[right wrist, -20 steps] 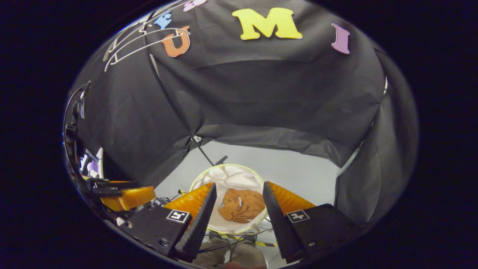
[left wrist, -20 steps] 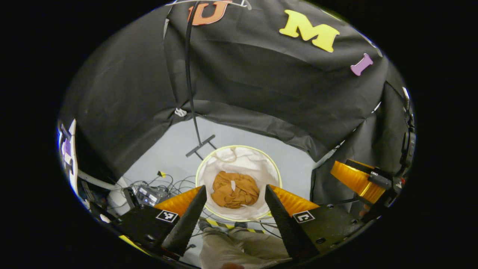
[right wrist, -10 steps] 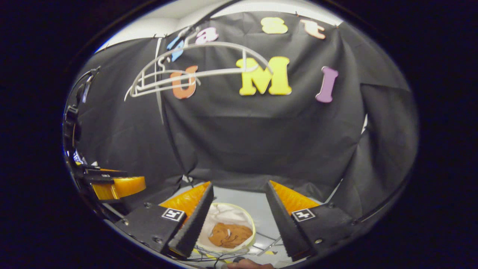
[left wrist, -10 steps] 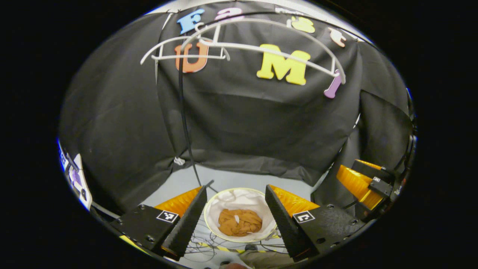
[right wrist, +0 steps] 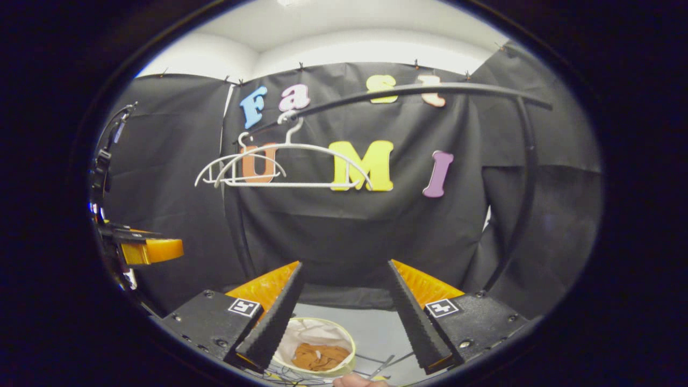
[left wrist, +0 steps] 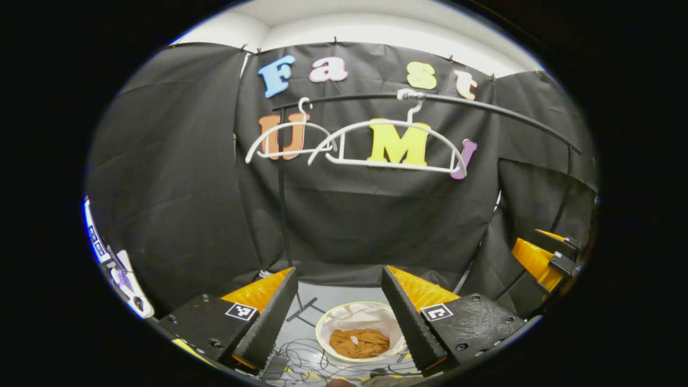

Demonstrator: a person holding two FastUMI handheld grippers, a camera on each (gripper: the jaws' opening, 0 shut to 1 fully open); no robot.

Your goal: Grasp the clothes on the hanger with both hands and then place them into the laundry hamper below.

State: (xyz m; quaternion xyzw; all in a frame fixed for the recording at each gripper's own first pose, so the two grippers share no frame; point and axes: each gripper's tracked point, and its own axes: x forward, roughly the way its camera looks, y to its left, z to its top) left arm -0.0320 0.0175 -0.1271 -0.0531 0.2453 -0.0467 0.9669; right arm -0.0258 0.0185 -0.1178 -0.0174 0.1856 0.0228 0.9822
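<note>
A crumpled brown garment [left wrist: 359,343] [right wrist: 321,356] lies inside the round white laundry hamper [left wrist: 333,321] [right wrist: 301,332] on the floor. Two bare white hangers [left wrist: 392,144] [right wrist: 285,164] hang from a black rail [left wrist: 484,110] [right wrist: 419,91] high against the wall. My left gripper [left wrist: 339,314] is open and holds nothing, well above the hamper. My right gripper [right wrist: 344,312] is open too, with nothing between its fingers. In the left gripper view the right gripper [left wrist: 543,255] shows at the right edge; in the right gripper view the left gripper [right wrist: 145,248] shows at the left edge.
The rail's black upright pole [left wrist: 281,204] runs down to a cross foot [left wrist: 303,310] beside the hamper. Loose cables [left wrist: 301,360] lie on the grey floor in front of the hamper. A curved rail support [right wrist: 524,204] descends on the right.
Both grippers have tilted upward and risen away from the hamper. The hamper with the garment has sunk low in both views, and the hangers and rail have come into full view. Both stayed open.
</note>
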